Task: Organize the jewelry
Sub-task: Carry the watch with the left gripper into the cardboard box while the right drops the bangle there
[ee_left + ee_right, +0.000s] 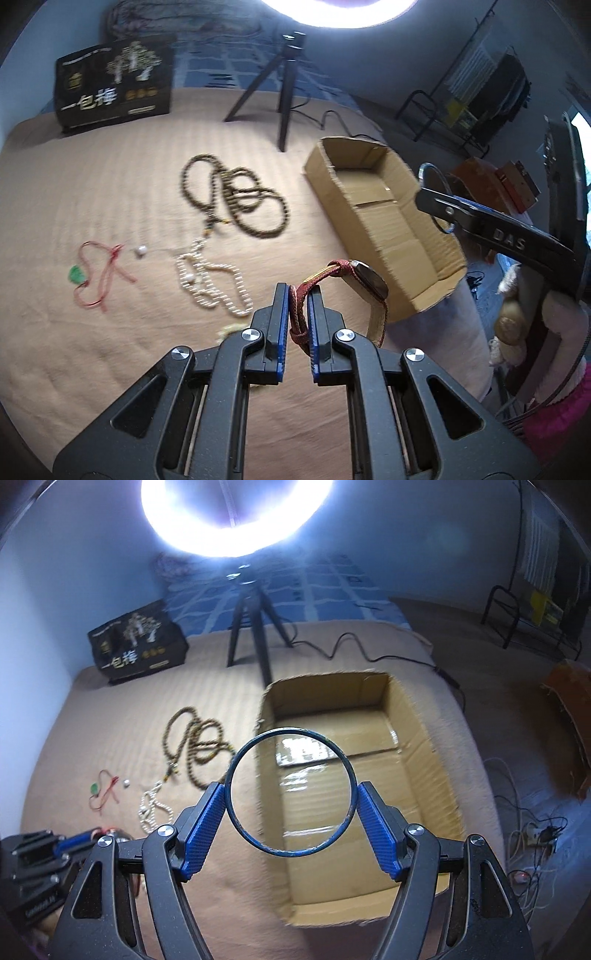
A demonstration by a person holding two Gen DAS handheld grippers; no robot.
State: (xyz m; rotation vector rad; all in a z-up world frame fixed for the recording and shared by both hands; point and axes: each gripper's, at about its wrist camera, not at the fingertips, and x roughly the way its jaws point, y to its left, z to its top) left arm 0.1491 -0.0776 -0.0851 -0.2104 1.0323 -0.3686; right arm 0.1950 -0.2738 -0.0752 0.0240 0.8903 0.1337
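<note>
Watch (364, 280) strap clamped in left gripper (298, 295); right gripper (291, 801) grips bangle (291, 793) over cardboard box (424, 746).

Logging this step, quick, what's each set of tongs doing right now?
Left tongs: shut on the watch, pinching its red strap.
Right tongs: gripping the bangle across its width, above the cardboard box.

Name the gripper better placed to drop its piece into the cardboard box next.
Right. The right gripper already holds the bangle over the open cardboard box; the left gripper, clamping the watch, sits short of it.
</note>
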